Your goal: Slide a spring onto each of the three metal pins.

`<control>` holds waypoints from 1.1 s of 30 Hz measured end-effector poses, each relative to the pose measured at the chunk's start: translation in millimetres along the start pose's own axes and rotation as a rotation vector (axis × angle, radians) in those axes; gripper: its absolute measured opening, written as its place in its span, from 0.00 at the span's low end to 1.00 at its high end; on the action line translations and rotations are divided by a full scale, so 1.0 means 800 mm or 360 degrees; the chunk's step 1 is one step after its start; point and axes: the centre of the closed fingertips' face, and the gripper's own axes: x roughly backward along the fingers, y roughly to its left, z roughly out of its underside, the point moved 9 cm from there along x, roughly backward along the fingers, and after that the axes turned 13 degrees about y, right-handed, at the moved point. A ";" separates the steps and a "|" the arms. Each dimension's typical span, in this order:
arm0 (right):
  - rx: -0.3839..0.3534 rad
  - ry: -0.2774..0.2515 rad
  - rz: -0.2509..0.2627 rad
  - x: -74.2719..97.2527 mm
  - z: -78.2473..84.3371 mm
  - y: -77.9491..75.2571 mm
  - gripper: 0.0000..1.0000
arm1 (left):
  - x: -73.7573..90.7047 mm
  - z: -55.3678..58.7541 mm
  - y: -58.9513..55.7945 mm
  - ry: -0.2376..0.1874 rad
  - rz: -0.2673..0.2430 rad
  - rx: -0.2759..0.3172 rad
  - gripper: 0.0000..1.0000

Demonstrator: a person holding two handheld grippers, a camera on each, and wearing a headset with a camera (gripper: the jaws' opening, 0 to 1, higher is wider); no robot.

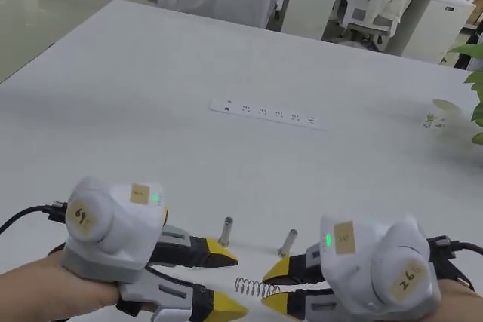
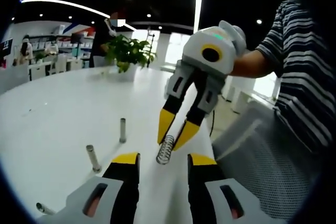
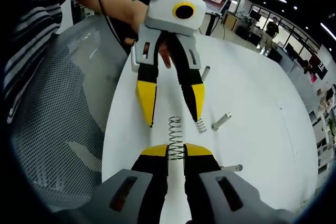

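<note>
A small steel spring (image 1: 249,286) hangs level just above the white table, with my right gripper (image 1: 264,287) shut on one end. In the right gripper view the spring (image 3: 175,132) sticks out from my right gripper (image 3: 176,150) toward the open left gripper (image 3: 173,120). My left gripper (image 1: 240,284) faces it, its jaws spread on either side of the spring's free end. In the left gripper view the spring (image 2: 165,150) sits in the tips of the right gripper (image 2: 169,144), beyond my left gripper (image 2: 164,157). Two metal pins (image 1: 225,230) (image 1: 287,242) stand just beyond. A third pin (image 3: 231,168) lies nearby.
A second spring (image 3: 200,125) lies on the table by the left gripper's tip. A white power strip (image 1: 266,113) lies mid-table. A mesh chair (image 3: 63,114) sits by the near table edge. A potted plant (image 1: 475,88) is at the far right.
</note>
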 end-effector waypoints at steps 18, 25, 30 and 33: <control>0.0034 -0.0020 -0.0012 0.006 -0.010 -0.002 0.08 | -0.012 -0.002 -0.003 -0.0035 0.0030 -0.0036 0.07; 0.0061 0.0000 -0.0019 0.004 -0.012 -0.001 0.08 | -0.010 0.000 -0.003 -0.0052 0.0015 -0.0040 0.04; 0.0059 -0.0011 -0.0034 0.004 -0.013 0.000 0.08 | -0.009 0.002 -0.004 -0.0065 0.0038 -0.0044 0.03; 0.0038 -0.0023 -0.0046 0.003 -0.012 0.002 0.08 | -0.008 0.003 -0.004 -0.0066 0.0061 -0.0052 0.03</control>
